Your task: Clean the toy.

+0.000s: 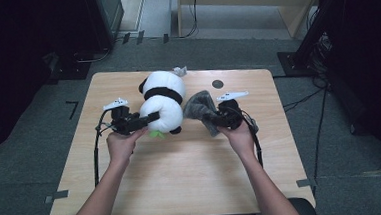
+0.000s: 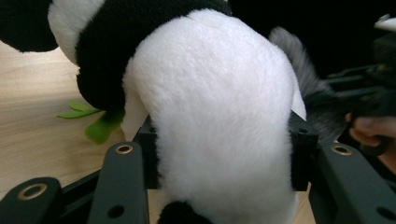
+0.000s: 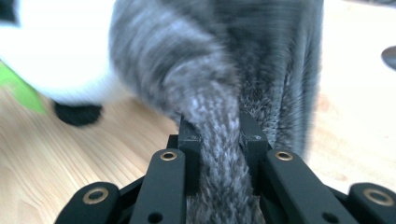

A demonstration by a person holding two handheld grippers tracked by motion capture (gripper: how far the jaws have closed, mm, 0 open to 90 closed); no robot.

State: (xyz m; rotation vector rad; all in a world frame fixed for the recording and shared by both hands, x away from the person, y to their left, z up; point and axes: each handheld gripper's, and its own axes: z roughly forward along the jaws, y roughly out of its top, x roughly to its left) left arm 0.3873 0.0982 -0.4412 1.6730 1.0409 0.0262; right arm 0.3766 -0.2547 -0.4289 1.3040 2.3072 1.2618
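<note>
Left tongs (image 2: 223, 154) clamp panda (image 2: 219, 107); right tongs (image 3: 218, 140) pinch cloth (image 3: 224, 74).

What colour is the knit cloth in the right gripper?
Grey, a mottled knit cloth; clearest in the right gripper view.

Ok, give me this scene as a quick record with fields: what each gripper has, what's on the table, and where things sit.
left gripper: shut on the panda plush, fingers pressed into its white body
right gripper: shut on the grey fuzzy cloth, a bunched fold pinched between its fingers
panda plush: lying on the wooden table, green leaf at its near side
grey fuzzy cloth: just right of the panda
also on table: dark round spot near the far edge
</note>
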